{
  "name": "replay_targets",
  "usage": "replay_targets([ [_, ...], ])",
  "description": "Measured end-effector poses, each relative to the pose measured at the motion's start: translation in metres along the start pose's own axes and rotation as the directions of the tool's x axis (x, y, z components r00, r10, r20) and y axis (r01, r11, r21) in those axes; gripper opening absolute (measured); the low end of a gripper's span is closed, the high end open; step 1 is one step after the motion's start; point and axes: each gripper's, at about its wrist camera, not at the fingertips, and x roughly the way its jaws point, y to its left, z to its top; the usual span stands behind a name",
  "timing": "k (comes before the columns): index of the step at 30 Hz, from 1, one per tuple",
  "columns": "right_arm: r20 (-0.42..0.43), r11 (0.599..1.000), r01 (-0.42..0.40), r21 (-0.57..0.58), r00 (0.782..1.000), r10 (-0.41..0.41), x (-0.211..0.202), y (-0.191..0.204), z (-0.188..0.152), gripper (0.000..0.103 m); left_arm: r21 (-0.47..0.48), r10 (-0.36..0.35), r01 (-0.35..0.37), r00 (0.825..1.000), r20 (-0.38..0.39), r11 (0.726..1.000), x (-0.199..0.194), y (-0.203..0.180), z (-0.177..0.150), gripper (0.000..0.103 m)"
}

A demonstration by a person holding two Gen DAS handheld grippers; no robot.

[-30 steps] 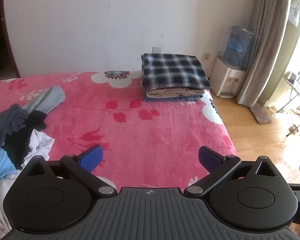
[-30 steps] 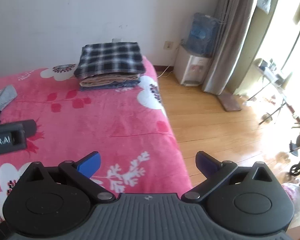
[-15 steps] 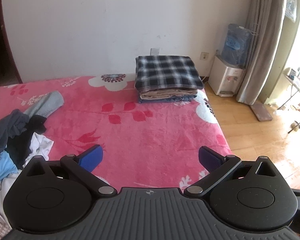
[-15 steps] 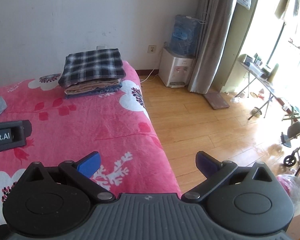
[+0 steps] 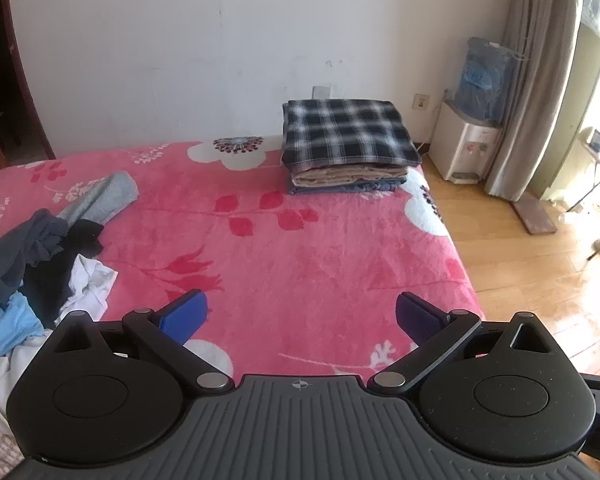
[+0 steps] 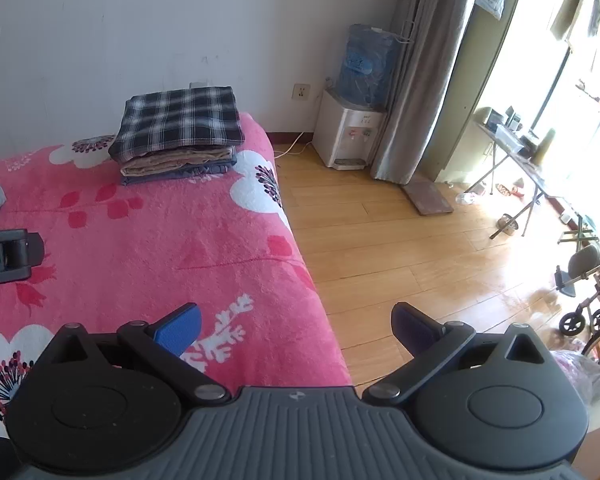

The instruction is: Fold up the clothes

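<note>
Both grippers, left gripper [image 5: 300,316] and right gripper [image 6: 296,320], are hanging wide apart and empty over the bed [image 5: 300,248]; folded stack [image 5: 346,144] is sitting far off.

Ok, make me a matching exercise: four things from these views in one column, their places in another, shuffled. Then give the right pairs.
Things:
1. plaid folded cloth
2. unfolded clothes pile
3. water dispenser
4. wheelchair

Places:
A. on the wooden floor at the far right of the right wrist view
B. top of the folded stack at the bed's far right corner
C. against the wall beside the grey curtain
D. heaped at the left edge of the pink blanket

Pairs: 1-B, 2-D, 3-C, 4-A
</note>
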Motion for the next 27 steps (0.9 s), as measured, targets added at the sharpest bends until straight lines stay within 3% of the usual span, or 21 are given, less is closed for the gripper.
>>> replay_targets([
  [27, -0.04, 0.999, -0.012, 0.032, 0.999, 0.014, 0.021, -0.007, -0.002, 0.103, 0.031, 0.023, -0.022, 0.999, -0.033, 0.999, 0.015, -0.011, 0.001, 0.102],
])
